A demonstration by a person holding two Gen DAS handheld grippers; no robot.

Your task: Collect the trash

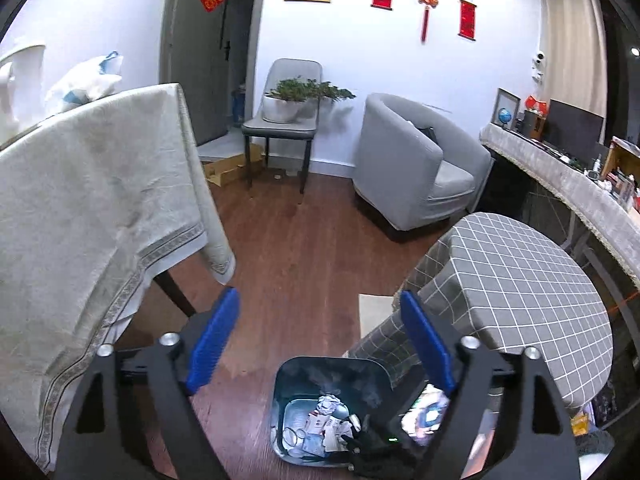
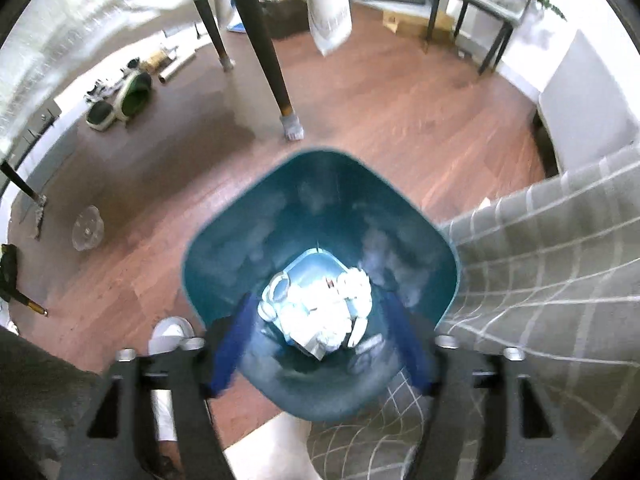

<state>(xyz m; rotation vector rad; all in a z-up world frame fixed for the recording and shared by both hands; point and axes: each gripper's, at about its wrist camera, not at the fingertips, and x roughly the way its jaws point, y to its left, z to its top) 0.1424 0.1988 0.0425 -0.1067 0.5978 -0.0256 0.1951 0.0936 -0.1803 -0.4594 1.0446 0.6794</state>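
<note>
A teal trash bin (image 2: 320, 200) stands on the wood floor beside a checked-cloth table; it also shows low in the left wrist view (image 1: 332, 368). White crumpled paper and wrappers (image 2: 320, 312) lie at its bottom, also seen in the left wrist view (image 1: 324, 424). My right gripper (image 2: 320, 304) is open and empty, directly above the bin's mouth; the view is blurred. My left gripper (image 1: 320, 300) is open and empty, higher up, above the floor behind the bin. The other gripper's dark body (image 1: 380, 444) shows over the bin's right side.
A table with a beige cloth (image 1: 92, 208) is on the left, its dark legs (image 2: 264, 40) near the bin. The grey checked table (image 1: 512, 288) is on the right. A grey armchair (image 1: 412, 160) and a chair with a plant (image 1: 284, 120) stand by the far wall.
</note>
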